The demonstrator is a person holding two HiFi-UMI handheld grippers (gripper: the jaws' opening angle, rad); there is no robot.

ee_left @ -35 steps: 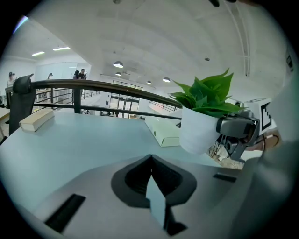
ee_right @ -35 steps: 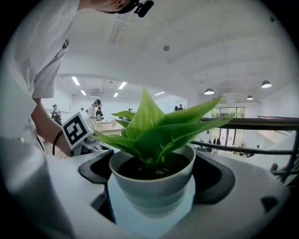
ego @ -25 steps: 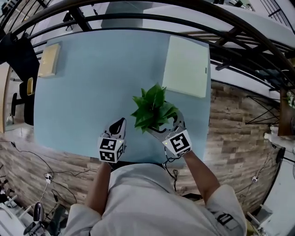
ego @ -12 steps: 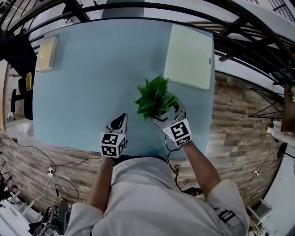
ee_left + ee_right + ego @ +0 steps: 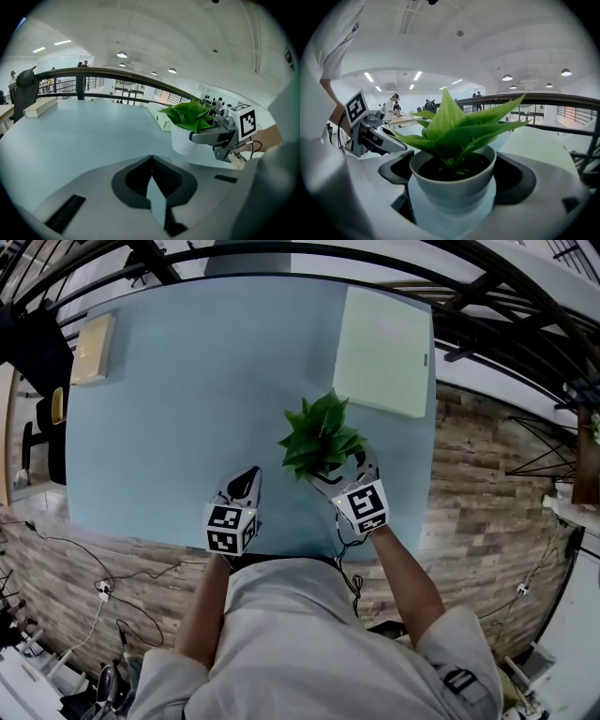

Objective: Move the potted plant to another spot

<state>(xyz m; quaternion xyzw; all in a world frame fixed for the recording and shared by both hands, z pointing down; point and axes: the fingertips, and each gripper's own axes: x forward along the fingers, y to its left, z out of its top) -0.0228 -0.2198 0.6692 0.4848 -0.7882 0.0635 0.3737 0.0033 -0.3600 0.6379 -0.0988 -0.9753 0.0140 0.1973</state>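
Right gripper (image 5: pixel 336 467), clamped on the leafy green plant in a white round pot (image 5: pixel 322 435), has carried it slightly farther across the pale blue table (image 5: pixel 187 390), so the move is underway; left gripper (image 5: pixel 248 479) idle, jaws together on nothing.

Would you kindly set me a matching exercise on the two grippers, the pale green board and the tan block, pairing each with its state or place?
1 left gripper
2 right gripper
3 pale green board
4 tan block

A far left corner of the table
B closed on the potted plant
C jaws together, empty
D far right corner of the table

Pairs: 1-C, 2-B, 3-D, 4-A
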